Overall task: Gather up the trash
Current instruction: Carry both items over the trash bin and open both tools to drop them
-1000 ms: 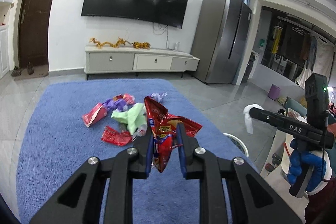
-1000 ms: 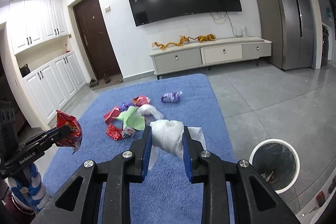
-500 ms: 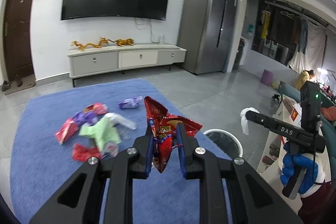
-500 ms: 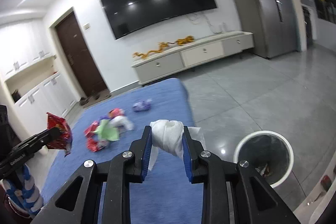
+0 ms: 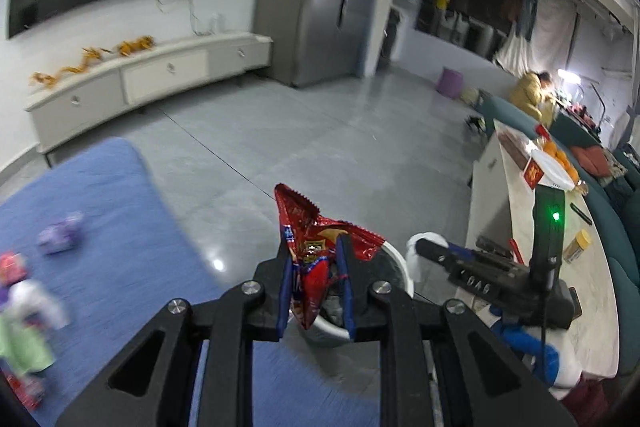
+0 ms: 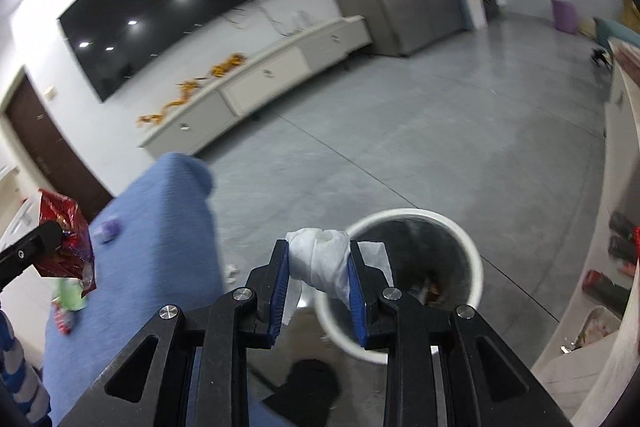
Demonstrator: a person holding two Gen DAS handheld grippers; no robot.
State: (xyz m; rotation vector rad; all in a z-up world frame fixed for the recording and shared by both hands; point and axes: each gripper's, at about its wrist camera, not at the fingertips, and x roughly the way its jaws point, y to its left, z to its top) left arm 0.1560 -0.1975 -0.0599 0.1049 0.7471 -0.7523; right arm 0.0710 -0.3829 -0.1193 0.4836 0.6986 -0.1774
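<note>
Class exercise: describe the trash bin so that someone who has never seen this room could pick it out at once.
Start at the blue rug on the grey floor; just past its edge, toward the pale counter, stands the bin. It is a round open can with a white rim and dark inside, some scraps at the bottom. No other container on the floor nearby is white-rimmed.

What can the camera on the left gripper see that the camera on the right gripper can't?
Only the left wrist view shows the long table with a plate of oranges. Only the right wrist view shows the brown door and trash inside the white bin. Both show the blue rug, the red snack bag in the left gripper, and the white tissue in the right gripper.
</note>
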